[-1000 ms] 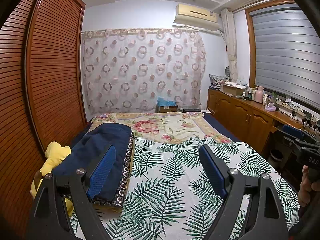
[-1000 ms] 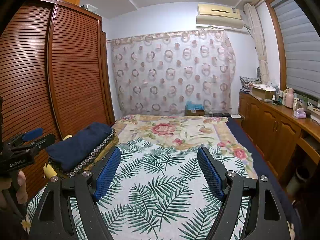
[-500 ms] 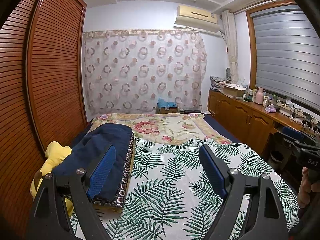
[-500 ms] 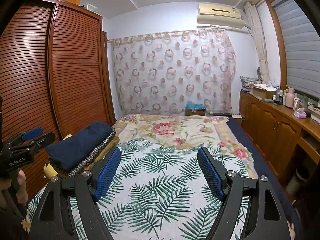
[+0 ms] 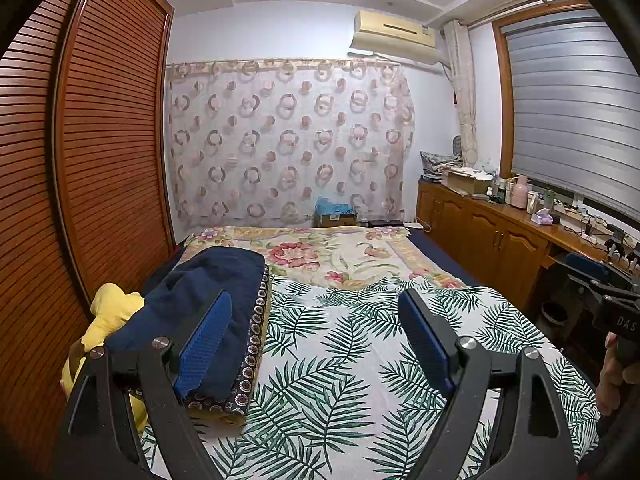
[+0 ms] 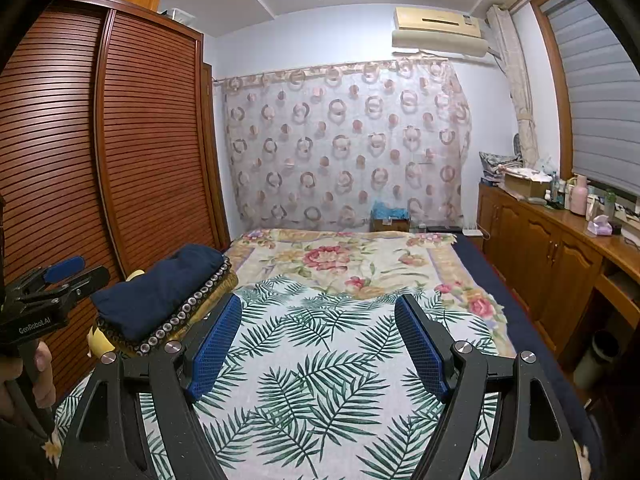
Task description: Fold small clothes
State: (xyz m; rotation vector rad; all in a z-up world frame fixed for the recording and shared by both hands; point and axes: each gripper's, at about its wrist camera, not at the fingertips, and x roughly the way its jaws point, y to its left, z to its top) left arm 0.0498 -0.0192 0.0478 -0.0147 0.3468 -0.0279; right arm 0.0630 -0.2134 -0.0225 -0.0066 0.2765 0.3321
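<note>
Navy folded garment [image 5: 208, 292], circle-patterned trim; yellow cloth [image 5: 112, 312]; green palm-leaf sheet [image 5: 340, 360]; pink-floral blanket [image 5: 320, 252].

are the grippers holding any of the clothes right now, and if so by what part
Nothing is held. The left gripper and right gripper are both open over the bedspread, apart from the folded stack.

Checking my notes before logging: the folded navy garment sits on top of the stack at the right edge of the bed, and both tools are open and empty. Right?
Not quite: the folded navy garment tops the stack at the bed's left edge, beside the wardrobe, as the left wrist view shows. The left tool and right tool are indeed open and empty.
</note>
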